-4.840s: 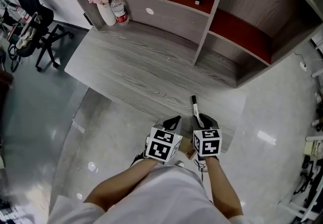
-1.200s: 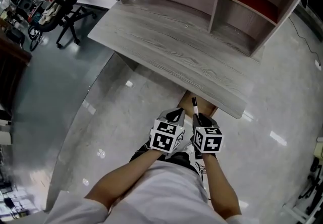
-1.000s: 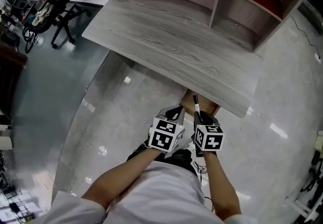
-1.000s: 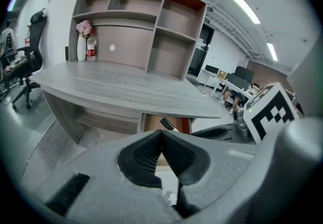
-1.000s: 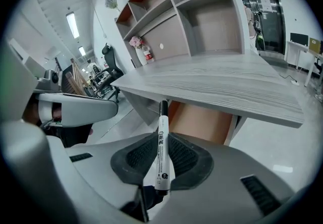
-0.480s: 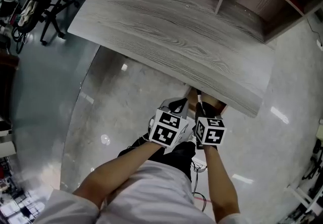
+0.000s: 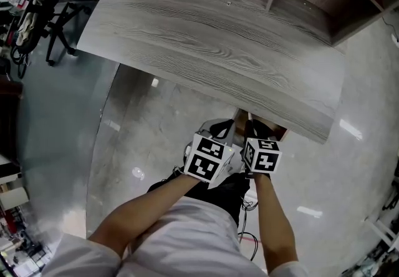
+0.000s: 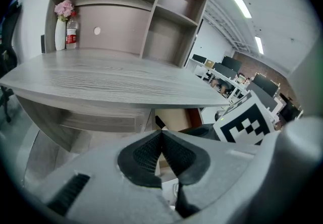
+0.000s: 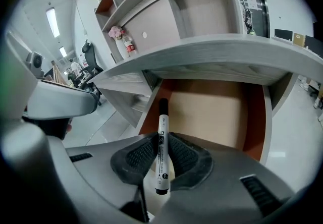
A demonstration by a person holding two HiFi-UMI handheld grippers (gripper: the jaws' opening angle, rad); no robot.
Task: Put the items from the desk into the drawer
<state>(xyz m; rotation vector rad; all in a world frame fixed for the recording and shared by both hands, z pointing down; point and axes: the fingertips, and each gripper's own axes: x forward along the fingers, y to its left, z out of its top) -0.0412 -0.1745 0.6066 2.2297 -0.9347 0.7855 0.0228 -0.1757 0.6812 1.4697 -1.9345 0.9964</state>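
The desk (image 7: pixel 218 51) fills the upper part of the head view, and both grippers are held side by side just in front of its near edge, toward its right end. The right gripper (image 9: pixel 161 137) is clamped on a marker (image 9: pixel 162 119), its pads pressing the white barrel from both sides. The marker's black cap points forward and up toward the desk, while its other end sticks out behind the pads. Directly ahead of it, under the desk's front edge, the drawer (image 9: pixel 256 117) stands pulled out, with reddish-brown walls and a bare tan floor. The marker's cap is over the drawer's near left part. Whether it touches the drawer cannot be told. The left gripper (image 8: pixel 161 133) has its jaws together with nothing between them. It sits just left of the right gripper, also in front of the desk's near edge. At the desk's far left back corner stand a vase (image 8: pixel 60 34) with pink flowers and a bottle (image 8: pixel 72 34), just beside each other. A shelf unit (image 8: pixel 151 21) rises along the desk's back. An office chair (image 7: pixel 31 14) is on the floor off the desk's left end.
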